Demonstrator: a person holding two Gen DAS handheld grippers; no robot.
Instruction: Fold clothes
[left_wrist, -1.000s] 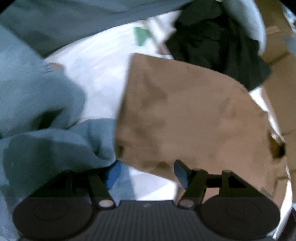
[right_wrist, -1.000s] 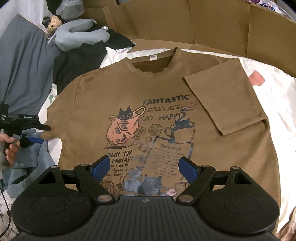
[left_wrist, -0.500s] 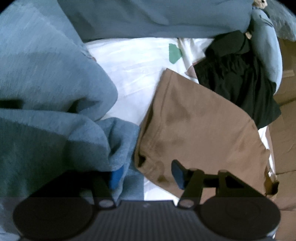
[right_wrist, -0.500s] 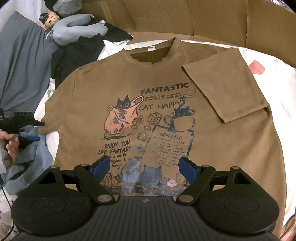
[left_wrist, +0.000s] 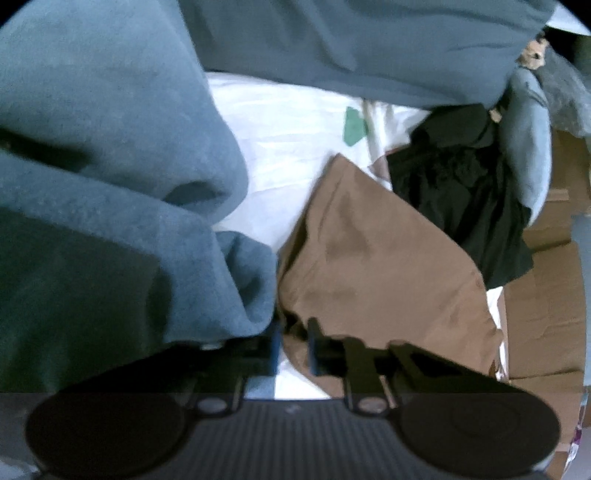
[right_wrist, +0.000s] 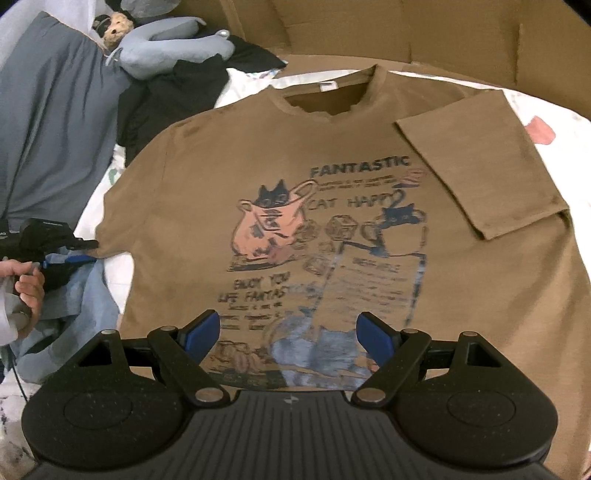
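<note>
A brown T-shirt (right_wrist: 332, 147) with a cat print lies flat, front up, on a white sheet (left_wrist: 280, 122). Its right sleeve (right_wrist: 480, 173) is folded in across the chest. The other sleeve (left_wrist: 369, 266) lies spread out to the left. My left gripper (left_wrist: 293, 347) is closing, and the hem of that sleeve is pinched between its blue pads. The right wrist view shows the same gripper (right_wrist: 88, 251) at the sleeve's tip, held by a hand (right_wrist: 26, 291). My right gripper (right_wrist: 288, 332) hangs open above the shirt's lower print, nothing between its fingers.
A bulky blue-grey garment (left_wrist: 110, 184) presses against the left gripper's left side. A black garment (left_wrist: 461, 192) and a grey plush toy (right_wrist: 166, 48) lie beyond the shirt's left shoulder. Cardboard walls (right_wrist: 406, 26) ring the far side.
The left gripper's jaws have come together onto the sleeve's hem, and its view has rolled and shifted toward the sleeve. The right gripper has sunk slightly toward the shirt, still open.
</note>
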